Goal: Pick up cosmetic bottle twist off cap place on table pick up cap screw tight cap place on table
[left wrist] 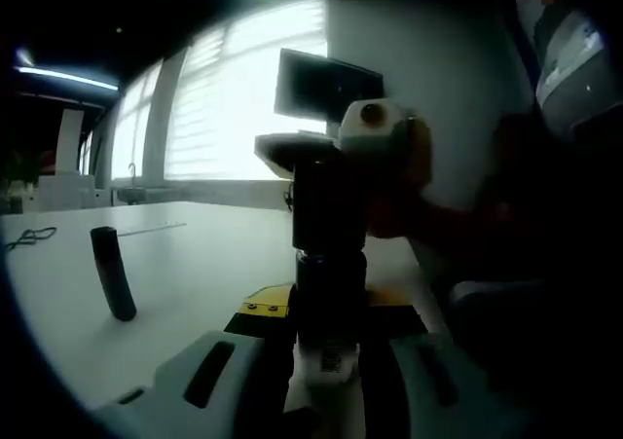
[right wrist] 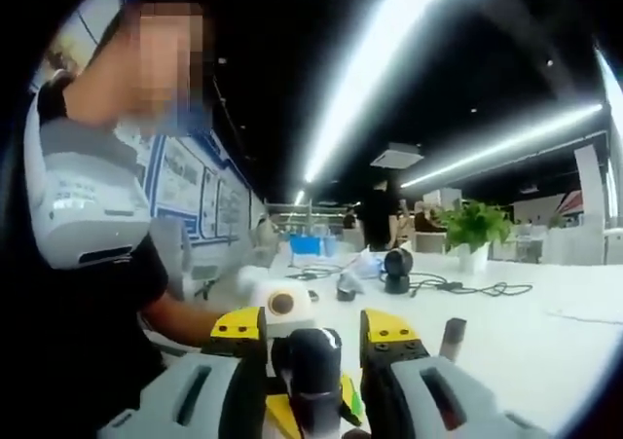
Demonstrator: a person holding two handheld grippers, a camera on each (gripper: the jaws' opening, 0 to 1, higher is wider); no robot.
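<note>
Left gripper view: a dark stick-like thing (left wrist: 113,273) stands on the white table (left wrist: 195,264), off to the left of my left gripper (left wrist: 326,376) and clear of it; can't tell what it is. My left gripper is clamped on the bottle (left wrist: 329,293), which stands upright between the jaws, label end down by the fingertips. Straight ahead at the top of the bottle my right gripper (left wrist: 321,157) comes in from the right and sits on the cap end; the cap itself is lost in shadow.

Right gripper view: a person's arm and torso lie left of my right gripper (right wrist: 313,347). Between its yellow-tipped jaws sits the black glossy cap (right wrist: 313,361); the jaws are closed against it. The left gripper's pale body is just behind. Ahead and right, the table carries a small black device (right wrist: 396,269), loose cable (right wrist: 467,287) and a potted plant (right wrist: 474,233), all well apart from the gripper.
</note>
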